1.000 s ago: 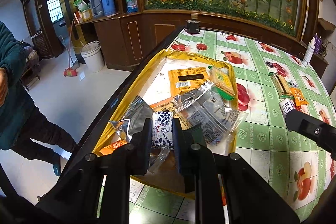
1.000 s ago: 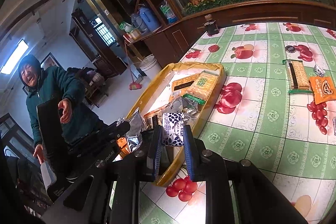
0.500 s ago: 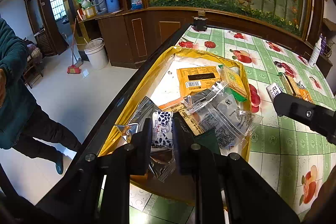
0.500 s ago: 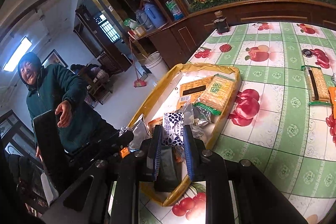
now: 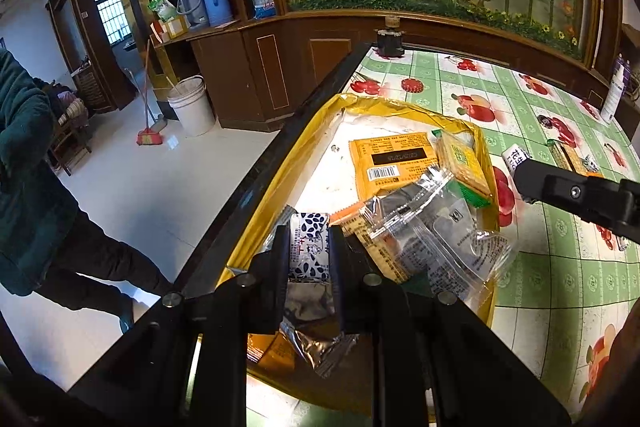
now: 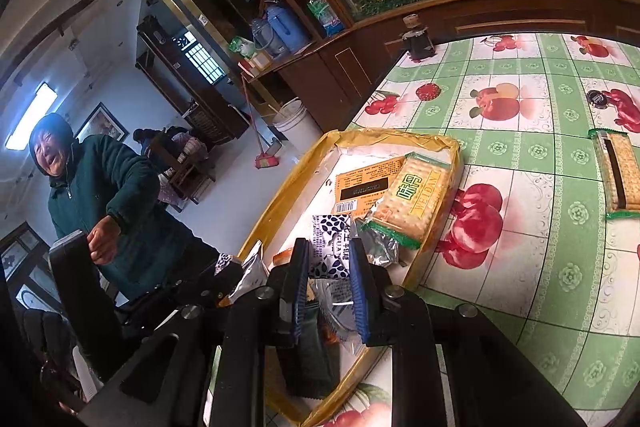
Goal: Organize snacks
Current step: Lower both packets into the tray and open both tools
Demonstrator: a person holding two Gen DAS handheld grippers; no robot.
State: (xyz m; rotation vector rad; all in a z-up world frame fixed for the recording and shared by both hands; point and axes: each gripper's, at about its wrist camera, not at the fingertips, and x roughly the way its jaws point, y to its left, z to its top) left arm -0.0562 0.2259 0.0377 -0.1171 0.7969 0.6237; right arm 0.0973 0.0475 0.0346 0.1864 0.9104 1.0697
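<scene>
Both tongs, left gripper [image 5: 309, 247] and right gripper [image 6: 329, 259], each clenched a blue-patterned packet [image 5: 308, 251] over the yellow tray [image 5: 308, 147]; several snacks lay inside, but a cracker pack [image 6: 616, 175] remained at three o'clock

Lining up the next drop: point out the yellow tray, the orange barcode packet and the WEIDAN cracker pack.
yellow tray [image 6: 404, 140]: right wrist view, far rim.
orange barcode packet [image 5: 390, 163]: left wrist view, its printed back.
WEIDAN cracker pack [image 6: 414, 197]: right wrist view, middle of its clear front.
</scene>
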